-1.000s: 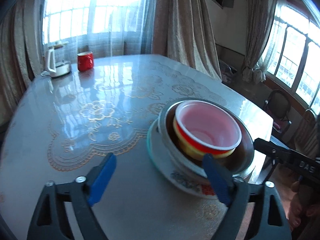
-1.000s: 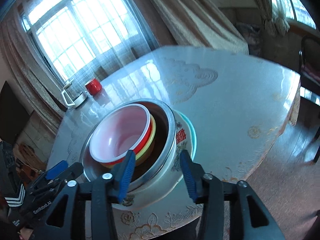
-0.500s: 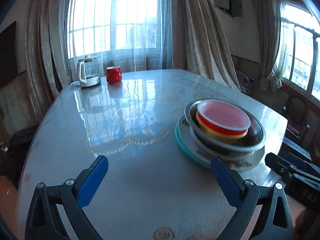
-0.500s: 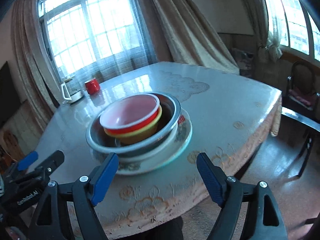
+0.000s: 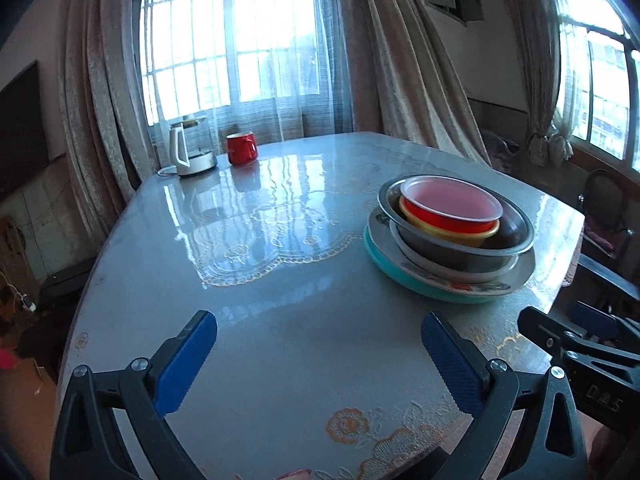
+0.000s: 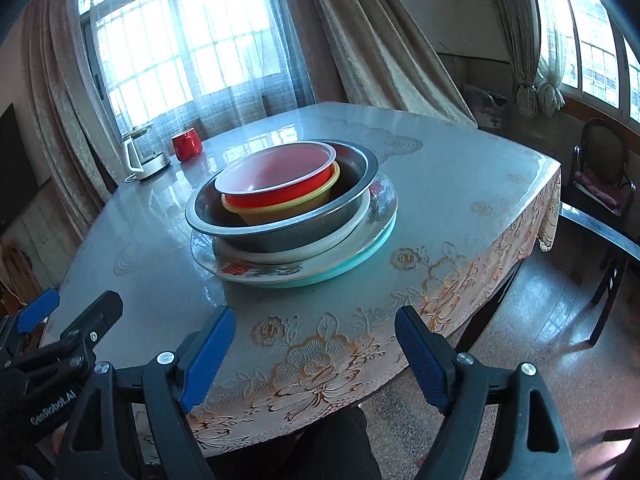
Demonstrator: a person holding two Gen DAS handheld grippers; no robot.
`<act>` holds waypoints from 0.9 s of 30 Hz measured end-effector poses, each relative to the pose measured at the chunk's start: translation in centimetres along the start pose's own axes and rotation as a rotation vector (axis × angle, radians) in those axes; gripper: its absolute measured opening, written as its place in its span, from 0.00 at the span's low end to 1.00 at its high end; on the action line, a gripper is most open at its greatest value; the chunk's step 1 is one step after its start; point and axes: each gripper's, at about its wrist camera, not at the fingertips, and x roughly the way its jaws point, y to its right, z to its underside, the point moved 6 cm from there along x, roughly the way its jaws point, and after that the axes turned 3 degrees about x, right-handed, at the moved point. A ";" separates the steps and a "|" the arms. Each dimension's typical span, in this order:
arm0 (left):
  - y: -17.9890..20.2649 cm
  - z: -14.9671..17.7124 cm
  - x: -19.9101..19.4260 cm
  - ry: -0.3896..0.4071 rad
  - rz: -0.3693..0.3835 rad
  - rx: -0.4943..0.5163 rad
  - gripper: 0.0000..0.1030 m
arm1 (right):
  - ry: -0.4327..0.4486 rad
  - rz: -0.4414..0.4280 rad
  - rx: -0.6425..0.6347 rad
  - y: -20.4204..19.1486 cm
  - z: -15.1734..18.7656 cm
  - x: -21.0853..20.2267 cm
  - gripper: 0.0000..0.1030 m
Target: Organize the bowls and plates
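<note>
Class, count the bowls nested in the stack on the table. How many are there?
3, nested: the red bowl on top, the yellow bowl beneath it, the metal bowl holding both. The stack rests on plates; more bowls may be hidden inside.

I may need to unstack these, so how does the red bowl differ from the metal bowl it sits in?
The red bowl is smaller, bright plastic-looking with a pale inside; the metal bowl is wider and grey, shiny steel. The red bowl sits tilted on top, nested in a yellow bowl; the metal bowl lies lower, resting on the plates. Both are round, upright, part of one stack.
</note>
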 end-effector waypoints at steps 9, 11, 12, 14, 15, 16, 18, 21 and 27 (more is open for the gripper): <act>0.4 0.3 -0.2 -0.011 0.025 0.000 1.00 | -0.010 -0.002 0.005 -0.1 -0.1 0.1 0.81; 0.5 0.3 -0.2 -0.012 0.023 0.002 1.00 | -0.013 -0.002 0.005 -0.1 -0.1 0.2 0.81; 0.5 0.3 -0.2 -0.011 0.022 0.004 1.00 | -0.014 -0.003 0.005 -0.2 -0.1 0.3 0.81; 0.5 0.2 -0.2 -0.008 0.019 0.007 1.00 | -0.014 -0.001 0.005 -0.1 -0.1 0.3 0.81; 0.5 0.2 -0.3 -0.006 0.018 0.006 1.00 | -0.015 -0.002 0.006 -0.1 -0.1 0.3 0.81; 0.5 0.2 -0.3 -0.004 0.016 0.005 1.00 | -0.016 -0.002 0.006 -0.1 -0.1 0.3 0.81; 0.5 0.2 -0.3 -0.002 0.019 0.006 1.00 | -0.019 0.001 0.010 -0.1 -0.1 0.4 0.81; 0.6 0.2 -0.2 -0.012 0.026 0.007 1.00 | -0.024 0.000 0.015 0.0 0.0 0.5 0.81; 0.9 0.4 0.0 -0.028 0.044 0.017 1.00 | -0.027 -0.001 0.017 0.1 0.0 0.6 0.81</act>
